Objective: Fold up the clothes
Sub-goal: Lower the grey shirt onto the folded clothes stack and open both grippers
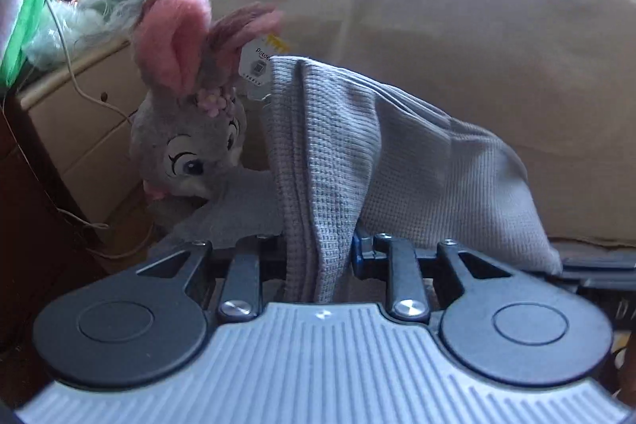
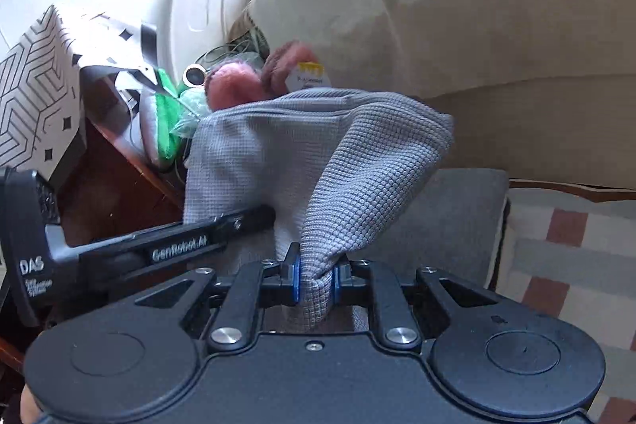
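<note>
A grey waffle-knit garment [image 2: 318, 161] hangs stretched between two hand-held grippers in front of a cream-covered sofa back [image 1: 457, 26]. The right gripper [image 2: 316, 283] has its blue-edged pads closed tight on a bunched corner of the fabric, which fans upward and to the left from the pinch. The left gripper [image 1: 318, 253], seen in its own camera, has a fold of the same cloth [image 1: 318, 165] running down between its fingers; the fabric hides the pads, but the cloth hangs taut from that spot, so the narrow jaws appear clamped on it. In the right wrist view the left gripper's black body [image 2: 159, 245], lettered "GenRobot.AI", reaches in from the left edge to the garment's lower side. Behind the cloth sits a grey plush rabbit [image 1: 187, 146] with pink ears and a paper tag [image 1: 258, 66]. A checked cushion [image 2: 572, 265] lies at the right.
</note>
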`<action>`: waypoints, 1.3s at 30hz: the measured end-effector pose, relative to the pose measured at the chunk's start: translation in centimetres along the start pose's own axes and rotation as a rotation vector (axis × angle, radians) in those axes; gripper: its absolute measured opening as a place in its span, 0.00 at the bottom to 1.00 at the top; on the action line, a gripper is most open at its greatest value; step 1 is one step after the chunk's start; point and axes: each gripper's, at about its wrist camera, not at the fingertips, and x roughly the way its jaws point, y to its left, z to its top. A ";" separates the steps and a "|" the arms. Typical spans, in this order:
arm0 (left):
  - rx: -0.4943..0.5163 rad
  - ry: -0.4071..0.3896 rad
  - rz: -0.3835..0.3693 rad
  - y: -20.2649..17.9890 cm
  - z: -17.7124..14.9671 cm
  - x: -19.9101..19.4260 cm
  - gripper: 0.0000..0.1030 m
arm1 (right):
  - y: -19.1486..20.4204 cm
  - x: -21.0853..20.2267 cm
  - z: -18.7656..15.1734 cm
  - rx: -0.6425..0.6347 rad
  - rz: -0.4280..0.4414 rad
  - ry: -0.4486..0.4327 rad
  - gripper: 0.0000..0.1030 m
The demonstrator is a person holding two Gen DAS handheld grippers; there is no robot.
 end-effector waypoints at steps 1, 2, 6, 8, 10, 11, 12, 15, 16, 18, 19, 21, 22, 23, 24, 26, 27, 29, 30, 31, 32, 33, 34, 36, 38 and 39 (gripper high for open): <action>0.023 -0.009 0.004 -0.1 0.0 0.1 0.23 | 0.1 0.3 0.1 -0.021 -0.004 -0.002 0.17; 0.051 -0.014 0.016 -0.1 0.1 0.5 0.23 | 0.1 0.6 0.2 -0.034 -0.004 -0.003 0.17; 0.151 0.064 0.090 -0.2 0.0 5.8 0.46 | -2.9 3.3 1.0 0.002 -0.004 0.044 0.21; 0.151 0.110 0.139 0.1 -0.7 9.0 0.42 | -5.7 4.5 0.3 0.037 -0.032 0.045 0.29; 0.131 0.120 0.178 0.9 -1.8 11.1 0.41 | -7.8 3.8 -1.5 0.056 -0.047 0.023 0.35; 0.106 0.117 0.175 1.5 -2.3 11.6 0.41 | -8.6 3.1 -2.4 0.058 -0.033 0.008 0.37; 0.073 0.110 0.155 2.2 -2.6 11.8 0.41 | -9.1 2.3 -3.2 0.055 0.008 -0.002 0.37; -0.014 0.092 0.112 3.9 -3.1 11.2 0.42 | -10.1 0.3 -5.5 0.063 0.135 -0.011 0.43; -0.024 0.089 0.110 4.3 -3.2 10.8 0.42 | -10.1 0.0 -6.1 0.057 0.154 -0.010 0.48; -0.034 0.085 0.097 4.8 -3.7 9.7 0.43 | -9.8 0.0 -6.9 0.033 0.156 0.001 0.50; -0.045 0.084 0.083 5.1 -4.0 9.0 0.44 | -9.5 0.2 -7.3 0.020 0.152 0.010 0.50; -0.082 0.078 0.040 5.5 -4.8 7.4 0.45 | -9.0 1.3 -8.0 0.003 0.140 0.036 0.51; -0.107 0.073 0.019 5.7 -5.3 6.6 0.45 | -8.8 1.8 -8.4 0.002 0.137 0.047 0.52; -0.131 0.071 -0.001 6.0 -5.8 6.0 0.45 | -8.6 2.3 -8.8 0.005 0.144 0.058 0.53; -0.156 0.073 -0.019 6.2 -6.5 5.6 0.46 | -8.5 2.8 -9.0 0.007 0.162 0.076 0.53; -0.188 0.079 -0.033 6.5 -7.6 5.3 0.47 | -8.5 3.6 -9.3 0.012 0.182 0.103 0.54; -0.194 0.081 -0.028 6.6 -8.0 5.2 0.47 | -8.5 3.9 -9.2 0.028 0.183 0.107 0.53; -0.175 0.069 0.012 6.5 -8.3 5.2 0.46 | -8.9 4.3 -9.0 0.082 0.194 0.115 0.22; -0.163 0.058 0.033 6.4 -8.1 5.0 0.47 | -9.4 4.2 -8.7 0.163 0.225 0.121 0.21; -0.150 0.047 0.054 6.4 -8.0 4.9 0.46 | -10.0 4.0 -8.4 0.243 0.255 0.128 0.20; -0.146 0.036 0.064 6.4 -7.9 4.5 0.47 | -10.6 3.9 -8.2 0.344 0.299 0.138 0.20; -0.154 0.024 0.058 6.4 -7.9 4.0 0.47 | -11.3 3.7 -8.1 0.473 0.370 0.157 0.20; -0.167 0.016 0.050 6.4 -8.0 3.5 0.47 | -11.7 3.5 -8.1 0.552 0.423 0.171 0.19; -0.209 0.039 0.029 6.5 -8.5 3.4 0.47 | -11.1 2.7 -8.0 0.489 0.359 0.187 0.20; -0.249 0.081 0.005 6.6 -9.2 3.5 0.47 | -9.7 1.7 -8.3 0.305 0.187 0.161 0.27; -0.263 0.119 -0.009 6.7 -9.7 3.8 0.47 | -9.2 1.4 -8.6 0.232 0.133 0.155 0.32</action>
